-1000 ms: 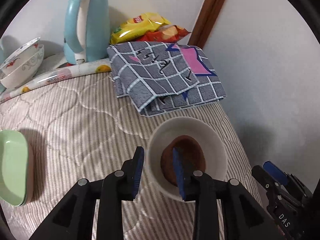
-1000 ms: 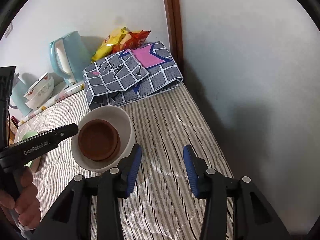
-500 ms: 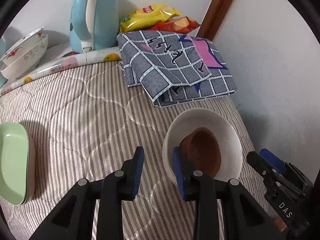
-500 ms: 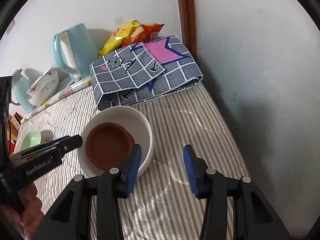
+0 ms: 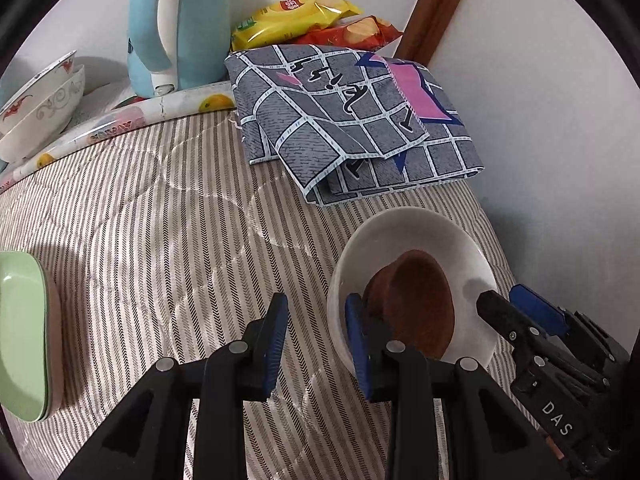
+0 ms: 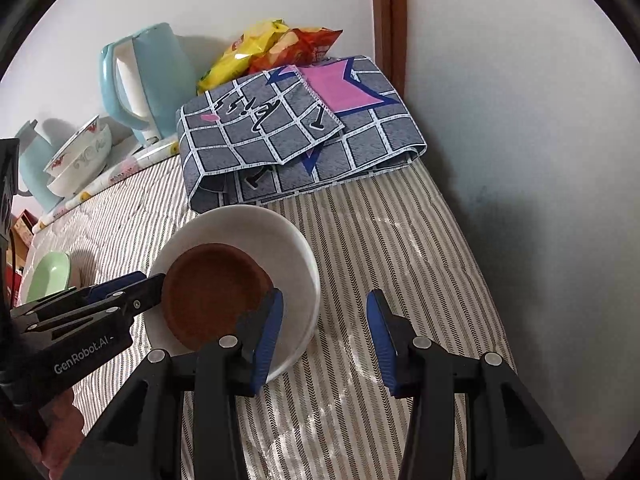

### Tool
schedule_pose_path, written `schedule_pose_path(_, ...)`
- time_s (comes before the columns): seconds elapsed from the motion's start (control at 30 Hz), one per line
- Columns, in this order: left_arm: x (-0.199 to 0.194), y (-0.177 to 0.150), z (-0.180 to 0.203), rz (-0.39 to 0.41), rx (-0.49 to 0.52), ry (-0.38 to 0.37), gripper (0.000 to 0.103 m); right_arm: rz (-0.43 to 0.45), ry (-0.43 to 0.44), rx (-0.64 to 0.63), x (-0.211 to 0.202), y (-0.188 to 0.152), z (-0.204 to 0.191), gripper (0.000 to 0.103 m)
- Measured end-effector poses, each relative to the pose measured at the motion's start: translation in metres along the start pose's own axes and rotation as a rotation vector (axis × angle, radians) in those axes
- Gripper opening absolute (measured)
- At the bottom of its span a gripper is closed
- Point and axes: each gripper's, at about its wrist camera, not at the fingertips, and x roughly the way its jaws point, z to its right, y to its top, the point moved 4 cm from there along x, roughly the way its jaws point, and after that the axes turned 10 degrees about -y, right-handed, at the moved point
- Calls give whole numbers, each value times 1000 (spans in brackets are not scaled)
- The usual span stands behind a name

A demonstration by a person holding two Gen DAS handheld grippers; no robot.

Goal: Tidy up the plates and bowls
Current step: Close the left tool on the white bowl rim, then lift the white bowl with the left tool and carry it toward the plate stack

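A white bowl sits on the striped bed cover with a brown bowl tilted inside it. My left gripper is open, its right finger just inside the white bowl's left rim, against the brown bowl. My right gripper is open, straddling the white bowl's right rim with its left finger inside. A green plate stack lies at the far left. Two patterned white bowls are stacked at the back left.
A folded grey checked cloth lies behind the white bowl. A light-blue kettle and snack bags stand by the back wall. The side wall runs close along the bed's right edge.
Both grippers have moved in on the white bowl. The left gripper's right finger has shifted from the bowl's middle to its left rim. The right gripper's left finger is now inside the bowl.
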Motion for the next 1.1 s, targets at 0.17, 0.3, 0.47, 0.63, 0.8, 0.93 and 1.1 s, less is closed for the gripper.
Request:
schedule_pose_path(0.17, 5, 0, -1, -14, 6, 4, 28, -9, -2, -6, 4, 1, -3, 43)
schedule_pose_path(0.3, 7, 1, -2, -22, 8, 3, 28, -23, -4, -10, 9, 1, -5, 43)
schedule_pose_path(0.47, 12, 2, -2, -34, 13, 8, 28, -45, -7, -17, 14, 1, -7, 43)
schedule_pose_path(0.63, 15, 4, -4, -39, 16, 9, 28, -58, -13, -27, 17, 0, -10, 43)
schedule_pose_path(0.8, 17, 5, -6, -44, 23, 19, 31, -60, -19, -30, 17, 1, -10, 43)
schedule_pose_path(0.93, 19, 5, -7, -49, 24, 26, 32, -65, -26, -38, 17, 3, -10, 43)
schedule_pose_path(1.1, 21, 5, -6, -54, 34, 45, 33, -67, -63, -48, 17, 4, -9, 43)
